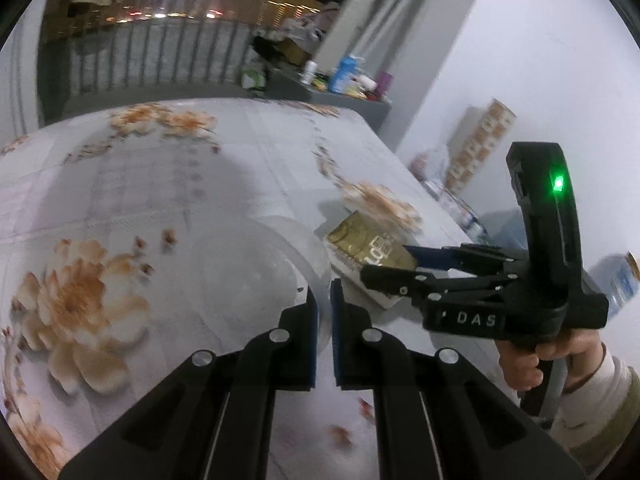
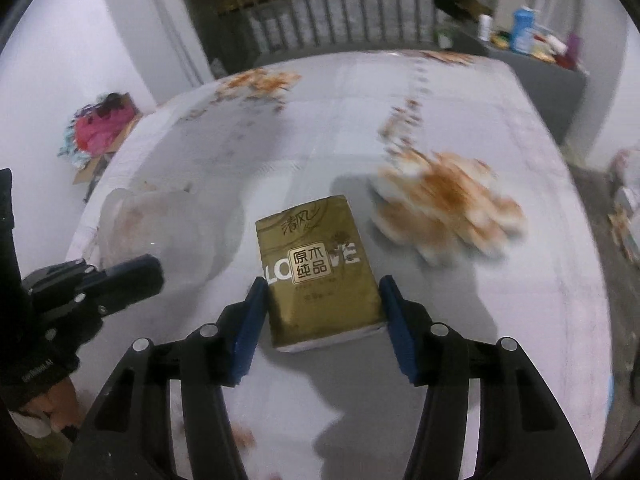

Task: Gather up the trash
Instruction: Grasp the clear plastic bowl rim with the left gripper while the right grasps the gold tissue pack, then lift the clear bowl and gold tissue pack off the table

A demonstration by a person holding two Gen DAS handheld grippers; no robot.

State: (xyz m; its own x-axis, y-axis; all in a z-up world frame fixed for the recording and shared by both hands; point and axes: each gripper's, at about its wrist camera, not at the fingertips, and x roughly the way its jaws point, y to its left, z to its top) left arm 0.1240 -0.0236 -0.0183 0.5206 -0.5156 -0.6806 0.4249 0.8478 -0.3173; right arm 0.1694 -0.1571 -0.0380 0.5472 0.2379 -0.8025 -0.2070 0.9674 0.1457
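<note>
Gold tissue pack (image 2: 320,272) lay near the tablecloth's (image 2: 440,112) right edge, beside a clear plastic lid (image 2: 160,232).
Right gripper (image 2: 322,320) half open, straddling the pack's long sides, contact unclear; left gripper (image 1: 324,336) closed on the lid's rim. Pack looked light, soft, slick-wrapped: squeeze mid-sides.

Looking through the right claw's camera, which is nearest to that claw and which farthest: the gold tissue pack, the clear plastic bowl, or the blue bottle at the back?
1. Gold tissue pack: between the right claw's blue pads, on the table.
2. Clear plastic bowl: farther off to the left, beside the left claw.
3. Blue bottle: far back right, on the grey counter beyond the table.
</note>
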